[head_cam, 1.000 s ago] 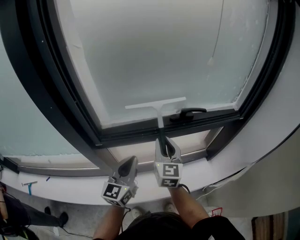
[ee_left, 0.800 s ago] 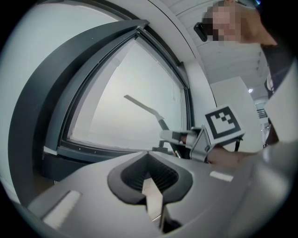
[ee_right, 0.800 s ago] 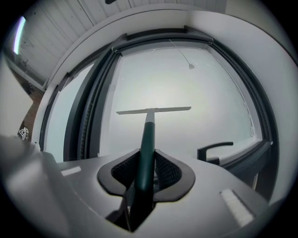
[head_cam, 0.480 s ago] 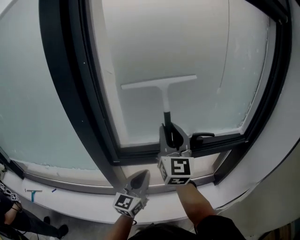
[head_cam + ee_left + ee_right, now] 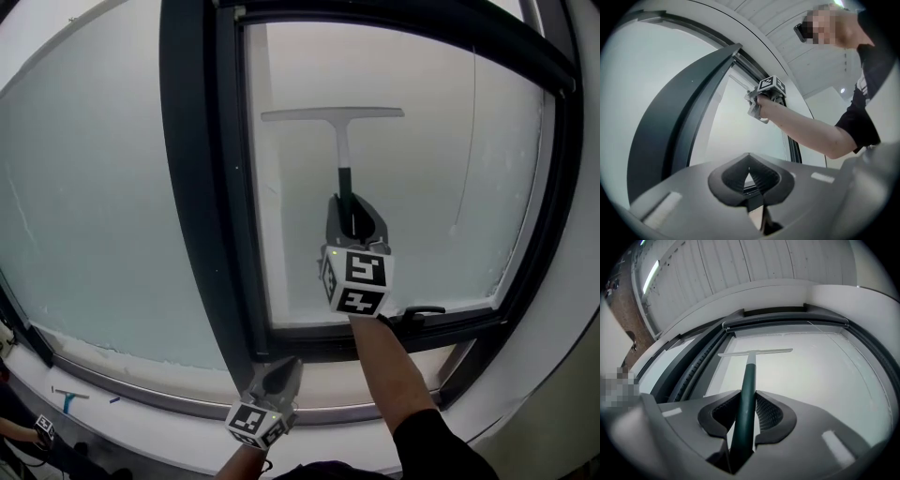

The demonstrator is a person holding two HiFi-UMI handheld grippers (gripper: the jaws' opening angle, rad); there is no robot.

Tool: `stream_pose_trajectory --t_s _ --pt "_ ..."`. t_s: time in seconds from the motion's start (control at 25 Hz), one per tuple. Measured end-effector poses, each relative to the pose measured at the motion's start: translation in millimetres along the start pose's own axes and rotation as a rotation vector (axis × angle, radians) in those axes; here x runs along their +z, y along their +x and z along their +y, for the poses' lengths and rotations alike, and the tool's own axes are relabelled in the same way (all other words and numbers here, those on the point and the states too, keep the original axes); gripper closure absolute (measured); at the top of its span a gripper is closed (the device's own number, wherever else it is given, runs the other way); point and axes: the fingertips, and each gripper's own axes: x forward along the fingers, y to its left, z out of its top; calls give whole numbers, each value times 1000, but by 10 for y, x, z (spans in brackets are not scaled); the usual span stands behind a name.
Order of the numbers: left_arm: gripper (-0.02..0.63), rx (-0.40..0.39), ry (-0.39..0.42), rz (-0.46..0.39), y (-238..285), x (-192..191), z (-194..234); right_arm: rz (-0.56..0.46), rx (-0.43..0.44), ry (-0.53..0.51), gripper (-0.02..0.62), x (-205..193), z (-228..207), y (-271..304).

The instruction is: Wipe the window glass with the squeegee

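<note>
The squeegee has a white blade [image 5: 333,114] and a dark green handle [image 5: 345,187]. It lies against the frosted window glass [image 5: 431,159], blade level and high on the pane. My right gripper [image 5: 353,223] is shut on the handle, which runs between its jaws in the right gripper view [image 5: 745,401], with the blade [image 5: 754,352] just under the top frame. My left gripper [image 5: 279,373] hangs low by the sill, shut with nothing in it [image 5: 749,169]. The left gripper view shows the right gripper [image 5: 761,101] raised at the glass.
A thick dark mullion [image 5: 202,187] stands just left of the blade. The dark frame [image 5: 553,141] borders the pane on the right and top. A black window handle [image 5: 420,311] sits at the bottom rail below my right gripper. A pale sill [image 5: 141,412] runs underneath.
My right gripper has carried the squeegee up the glass, from near the bottom rail to near the top of the pane. The left gripper stays low by the sill.
</note>
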Motion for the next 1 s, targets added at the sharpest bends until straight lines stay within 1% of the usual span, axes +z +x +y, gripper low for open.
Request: stream_pose_trajectory --t_s 0.2,0.36,0.48,0.68,0.88,1.0 --pt "607 6 2 -4 -105 98 214 21 -41 -12 500 -53 96 151" --pt "608 -21 3 9 -178 108 276 21 -80 -45 500 -64 137 180" --pt "607 -41 -1 22 -240 106 319 36 -99 -50 500 -125 161 176" --pt "608 -70 -19 51 -339 71 363 60 -133 -44 500 -284 178 91" --pt "607 -85 -42 76 -427 -1 404 104 -141 -18 500 -469 209 2" --pt "608 -93 -61 90 -486 -94 402 119 -148 -22 500 -550 210 -69"
